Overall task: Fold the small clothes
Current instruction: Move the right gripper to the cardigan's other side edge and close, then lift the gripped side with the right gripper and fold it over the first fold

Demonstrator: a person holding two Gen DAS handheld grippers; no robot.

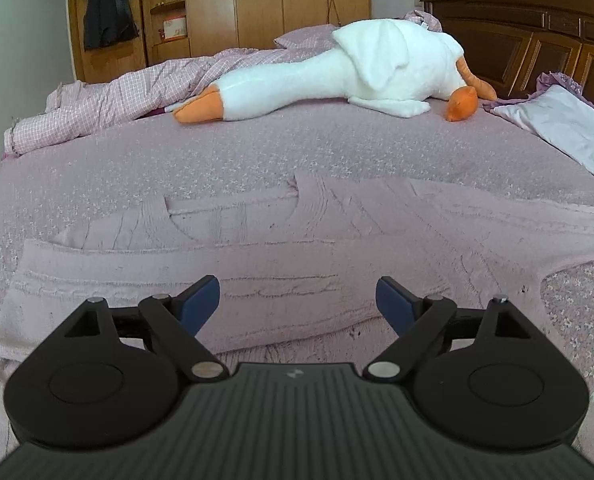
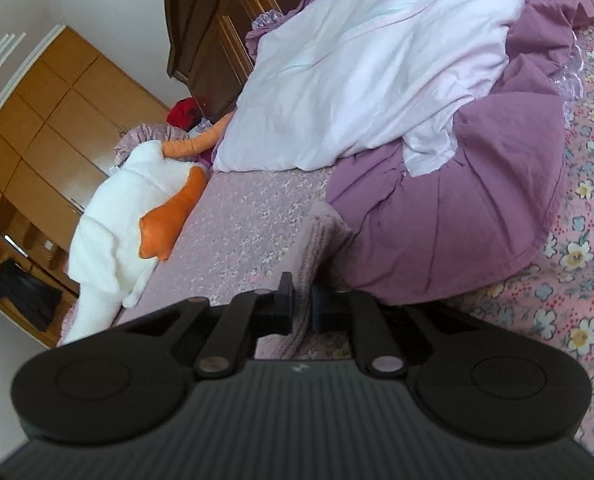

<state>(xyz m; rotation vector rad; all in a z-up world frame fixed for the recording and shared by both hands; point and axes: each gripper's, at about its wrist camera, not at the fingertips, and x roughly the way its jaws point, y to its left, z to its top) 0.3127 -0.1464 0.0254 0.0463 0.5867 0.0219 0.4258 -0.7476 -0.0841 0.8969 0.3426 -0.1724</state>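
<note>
A small pale-pink knitted sweater (image 1: 257,248) lies flat on the flowered bedspread (image 1: 217,160), one sleeve folded across its near side. My left gripper (image 1: 299,300) hovers just above the sweater's near edge, open, with nothing between its blue pads. In the right wrist view my right gripper (image 2: 303,304) is tilted and shut on a fold of the same pink knit (image 2: 317,240), which rises in a ridge from between the fingers. The rest of the sweater is out of that view.
A white plush goose (image 1: 337,68) with orange beak and feet lies across the far side of the bed. A checked quilt (image 1: 109,100) is bunched at far left. A white pillow (image 2: 377,64) on purple ruffled bedding (image 2: 457,208) sits close to my right gripper. Headboard (image 1: 537,32) and wardrobe behind.
</note>
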